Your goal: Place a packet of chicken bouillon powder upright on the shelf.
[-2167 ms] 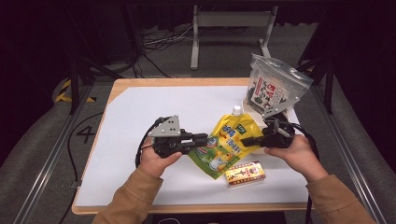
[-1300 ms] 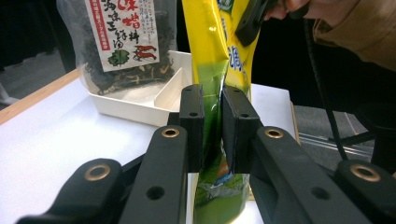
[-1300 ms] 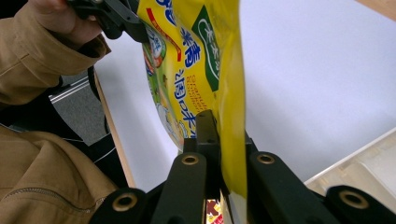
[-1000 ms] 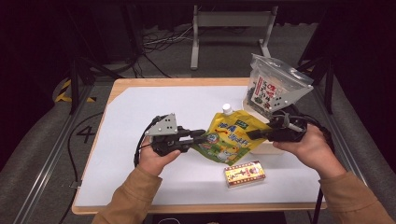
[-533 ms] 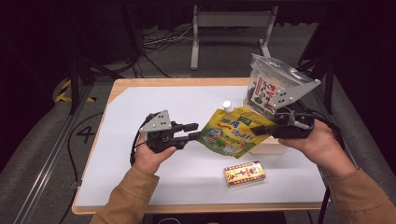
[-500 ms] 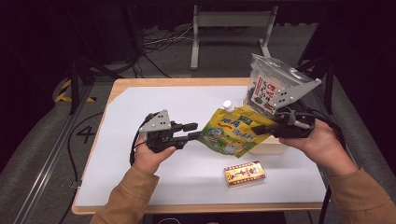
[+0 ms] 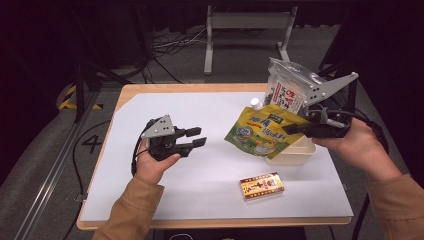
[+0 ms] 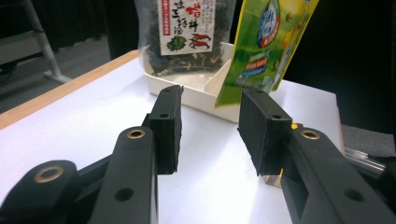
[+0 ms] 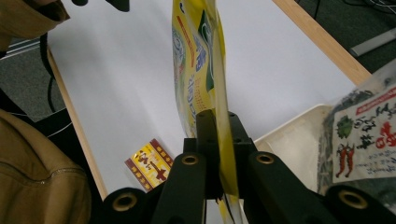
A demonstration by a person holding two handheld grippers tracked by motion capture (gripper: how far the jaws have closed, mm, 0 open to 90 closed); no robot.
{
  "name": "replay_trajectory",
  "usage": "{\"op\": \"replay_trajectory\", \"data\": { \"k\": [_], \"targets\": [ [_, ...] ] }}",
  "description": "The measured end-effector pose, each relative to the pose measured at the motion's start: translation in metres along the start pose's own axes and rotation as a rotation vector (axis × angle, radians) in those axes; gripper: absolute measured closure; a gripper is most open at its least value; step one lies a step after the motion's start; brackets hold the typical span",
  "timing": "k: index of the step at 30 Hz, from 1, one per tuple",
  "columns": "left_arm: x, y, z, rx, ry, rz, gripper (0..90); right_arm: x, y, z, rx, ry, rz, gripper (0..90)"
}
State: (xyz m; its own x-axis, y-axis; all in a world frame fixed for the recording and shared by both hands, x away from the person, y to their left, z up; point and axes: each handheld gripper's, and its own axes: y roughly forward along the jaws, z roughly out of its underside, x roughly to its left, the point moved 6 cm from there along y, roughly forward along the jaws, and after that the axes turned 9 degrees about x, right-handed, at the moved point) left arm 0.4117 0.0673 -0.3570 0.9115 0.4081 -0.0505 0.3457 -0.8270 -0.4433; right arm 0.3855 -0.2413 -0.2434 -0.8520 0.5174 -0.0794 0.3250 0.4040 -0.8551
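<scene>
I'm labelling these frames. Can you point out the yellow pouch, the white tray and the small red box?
yellow pouch [image 7: 261,134], high view, printed front face.
white tray [image 7: 300,152], high view, near side wall.
small red box [image 7: 261,186], high view, top face.

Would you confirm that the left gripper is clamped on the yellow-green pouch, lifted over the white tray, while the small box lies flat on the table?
Not quite: the right gripper is clamped on the yellow-green pouch, as the right gripper view shows. The left gripper is open. The pouch is indeed lifted over the white tray, and the small box lies flat on the table.
</scene>
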Motion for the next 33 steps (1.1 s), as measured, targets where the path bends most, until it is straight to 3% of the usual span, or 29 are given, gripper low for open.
{"op": "replay_trajectory", "data": {
  "k": [15,33],
  "targets": [
    [0.015,-0.017,0.011,0.030,-0.046,-0.055,56.6,-0.026,-0.010,0.007,0.063,0.028,0.070,88.5],
    [0.023,-0.025,0.016,0.043,-0.072,-0.070,55.7,-0.049,-0.016,0.012,0.136,0.024,0.146,88.4]
  ]
}}
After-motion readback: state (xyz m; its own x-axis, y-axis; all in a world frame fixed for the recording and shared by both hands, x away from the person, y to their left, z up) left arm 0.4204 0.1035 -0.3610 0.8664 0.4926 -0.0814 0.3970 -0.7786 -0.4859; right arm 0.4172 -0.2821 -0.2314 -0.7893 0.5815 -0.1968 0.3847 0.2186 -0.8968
